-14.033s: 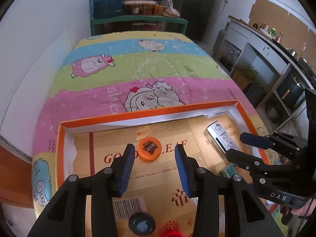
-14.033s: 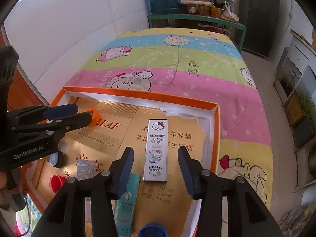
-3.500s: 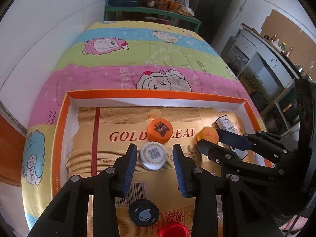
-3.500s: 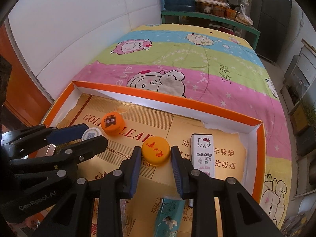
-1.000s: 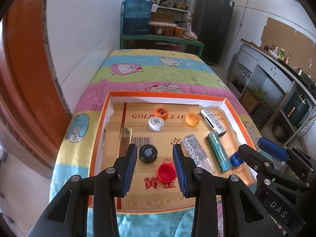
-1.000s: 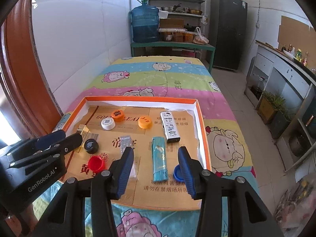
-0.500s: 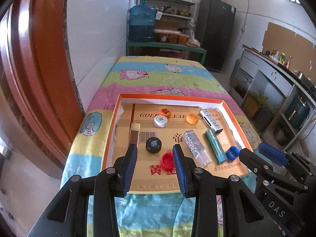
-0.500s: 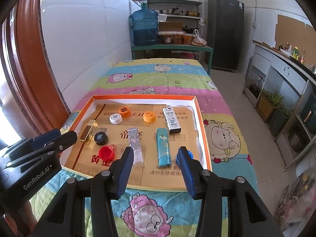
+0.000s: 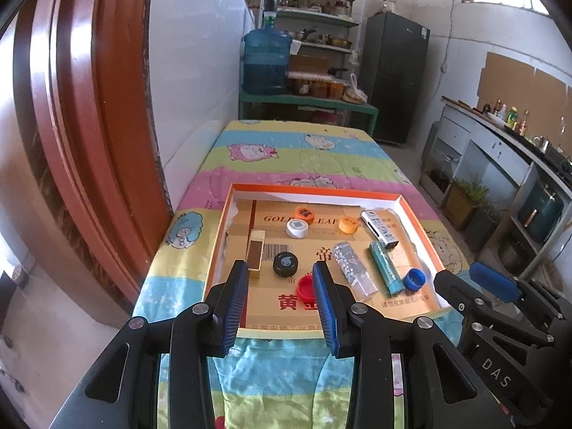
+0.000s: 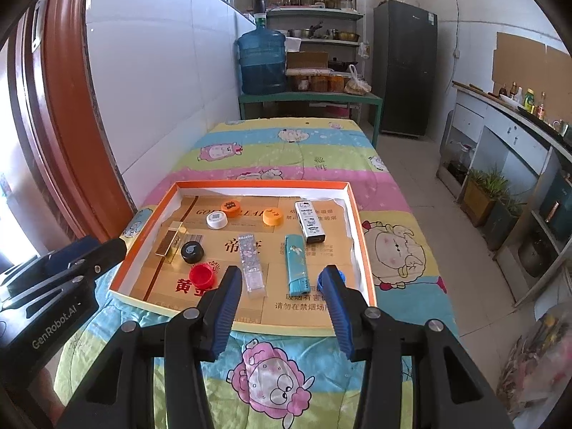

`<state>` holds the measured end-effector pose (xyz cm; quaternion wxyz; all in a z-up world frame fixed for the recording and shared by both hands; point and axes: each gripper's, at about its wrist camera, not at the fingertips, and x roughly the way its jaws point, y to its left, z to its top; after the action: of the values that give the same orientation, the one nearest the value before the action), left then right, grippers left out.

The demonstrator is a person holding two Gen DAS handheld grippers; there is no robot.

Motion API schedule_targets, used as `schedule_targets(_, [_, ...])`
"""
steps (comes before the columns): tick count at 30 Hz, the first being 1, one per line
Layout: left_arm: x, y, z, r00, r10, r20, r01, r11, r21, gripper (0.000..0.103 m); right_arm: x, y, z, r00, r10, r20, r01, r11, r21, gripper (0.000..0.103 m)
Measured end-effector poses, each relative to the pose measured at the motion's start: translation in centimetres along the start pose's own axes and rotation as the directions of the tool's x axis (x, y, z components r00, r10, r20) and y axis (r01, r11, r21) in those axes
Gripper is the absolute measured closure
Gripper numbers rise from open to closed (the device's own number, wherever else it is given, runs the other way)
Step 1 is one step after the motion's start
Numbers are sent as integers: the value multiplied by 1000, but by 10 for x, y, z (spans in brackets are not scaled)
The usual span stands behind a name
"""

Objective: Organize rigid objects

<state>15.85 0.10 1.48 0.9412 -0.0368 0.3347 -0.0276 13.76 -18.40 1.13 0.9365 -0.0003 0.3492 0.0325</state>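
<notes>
An orange-rimmed shallow box [image 9: 318, 190] [image 10: 257, 183] lies on the bed. Inside are two orange caps [image 10: 230, 206] [image 10: 272, 216], a white cap [image 10: 216, 220], a black cap [image 10: 192, 251], a red cap [image 10: 201, 274], a blue cap [image 9: 414, 279], a gold lighter [image 10: 171, 241], a clear lighter [image 10: 252, 264], a teal lighter [image 10: 296, 264] and a Hello Kitty lighter [image 10: 310, 221]. My left gripper [image 9: 280, 287] and my right gripper [image 10: 282, 293] are both open and empty, held back above the near end of the bed.
The bed has a striped cartoon quilt [image 10: 286, 150]. A red-brown door frame [image 9: 82, 107] stands at the left. A green table [image 10: 307, 100] with a water jug [image 10: 262, 62] is beyond the bed, a fridge [image 10: 405, 68] and a counter [image 10: 507, 132] at the right.
Both grippers have pulled back and up from the box, so the whole box and room show. The caps and lighters lie where they were half a second ago.
</notes>
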Motion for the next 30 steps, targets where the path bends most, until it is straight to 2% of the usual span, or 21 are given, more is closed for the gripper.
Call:
schedule_targets(11, [-29,4,-10,999,19,29,-18,999,-27,65,-25,13,-9,1000,-1,28,2,1000,-31,56])
schedule_targets(20, [-50,6,-23,999,-20,26,21,999,-38,65,-56,22,-19,997,-15,76,18,999,-50,56])
schedule_targets(30, [-80,6,-37,998,8,56,-6,999,-37,64,-82,31,-36,993,-31,117,39,997,-68,56])
